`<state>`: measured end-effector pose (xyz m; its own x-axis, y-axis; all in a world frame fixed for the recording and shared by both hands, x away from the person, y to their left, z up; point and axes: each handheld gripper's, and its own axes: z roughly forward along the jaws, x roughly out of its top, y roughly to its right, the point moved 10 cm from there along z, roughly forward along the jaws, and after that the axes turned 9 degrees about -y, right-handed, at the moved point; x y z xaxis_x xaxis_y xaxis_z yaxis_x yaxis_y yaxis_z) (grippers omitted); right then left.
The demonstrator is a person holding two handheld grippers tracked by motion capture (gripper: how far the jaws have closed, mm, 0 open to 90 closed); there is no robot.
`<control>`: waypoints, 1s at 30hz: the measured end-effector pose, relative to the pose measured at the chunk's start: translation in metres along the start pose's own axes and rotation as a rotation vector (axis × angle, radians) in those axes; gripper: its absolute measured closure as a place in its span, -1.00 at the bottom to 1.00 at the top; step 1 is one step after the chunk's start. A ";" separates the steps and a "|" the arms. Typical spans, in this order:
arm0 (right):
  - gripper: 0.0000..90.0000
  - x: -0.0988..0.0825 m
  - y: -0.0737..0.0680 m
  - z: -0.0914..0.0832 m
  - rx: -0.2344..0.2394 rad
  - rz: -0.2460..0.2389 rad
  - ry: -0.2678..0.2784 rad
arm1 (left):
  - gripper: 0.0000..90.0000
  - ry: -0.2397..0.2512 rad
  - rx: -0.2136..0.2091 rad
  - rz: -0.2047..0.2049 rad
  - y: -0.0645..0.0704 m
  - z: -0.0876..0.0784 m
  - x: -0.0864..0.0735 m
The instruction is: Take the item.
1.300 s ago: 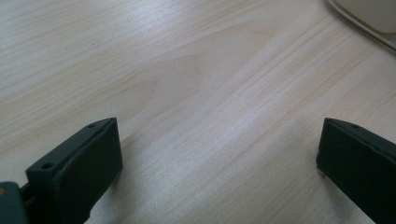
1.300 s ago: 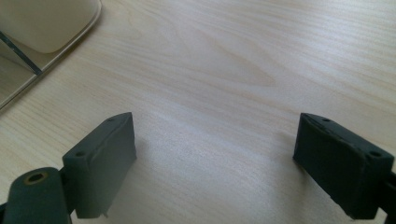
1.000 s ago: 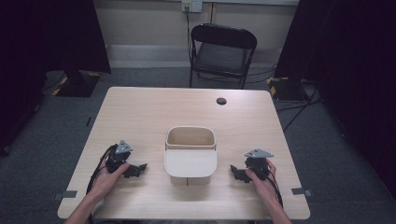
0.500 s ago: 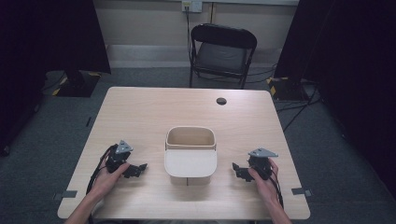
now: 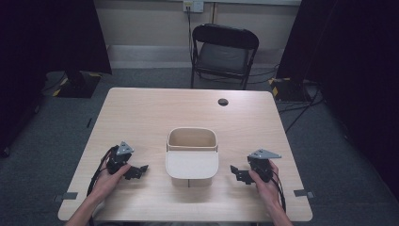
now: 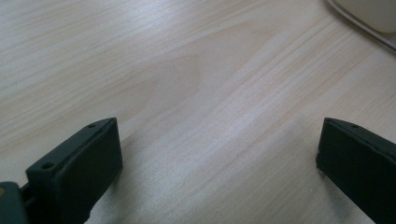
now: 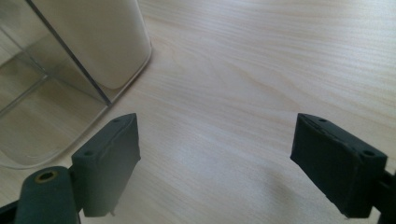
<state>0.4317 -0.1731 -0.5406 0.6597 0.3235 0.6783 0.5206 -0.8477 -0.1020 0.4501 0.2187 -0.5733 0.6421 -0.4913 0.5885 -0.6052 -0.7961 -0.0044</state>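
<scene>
Beside bin (image 5: pixel 192 165), both claws wide apart, bare tabletop (image 5: pixel 155 113) around.

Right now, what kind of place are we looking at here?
Probably a lab or studio recording bay, not a home. A bare wooden table stands on grey carpet between black curtains, with a folding chair behind it, cables on the floor, and tape marks at the table's near corners.

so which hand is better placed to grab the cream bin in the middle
Right, narrowly. The right gripper is open, with the cream plastic bin just past its jaws. The left gripper, also open, faces mostly bare wooden table.
</scene>
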 end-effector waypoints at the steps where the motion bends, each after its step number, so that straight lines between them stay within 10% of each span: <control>1: -0.67 0.001 -0.001 -0.002 0.006 0.002 0.003 | -1.00 0.000 0.000 0.001 0.000 0.000 0.000; 30: -0.66 0.011 -0.066 -0.031 0.194 -0.125 0.065 | -1.00 0.001 -0.001 -0.001 0.000 0.000 0.000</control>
<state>0.3877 -0.1267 -0.5042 0.5506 0.3875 0.7394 0.6946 -0.7039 -0.1484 0.4501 0.2185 -0.5733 0.6423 -0.4897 0.5897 -0.6047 -0.7965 -0.0028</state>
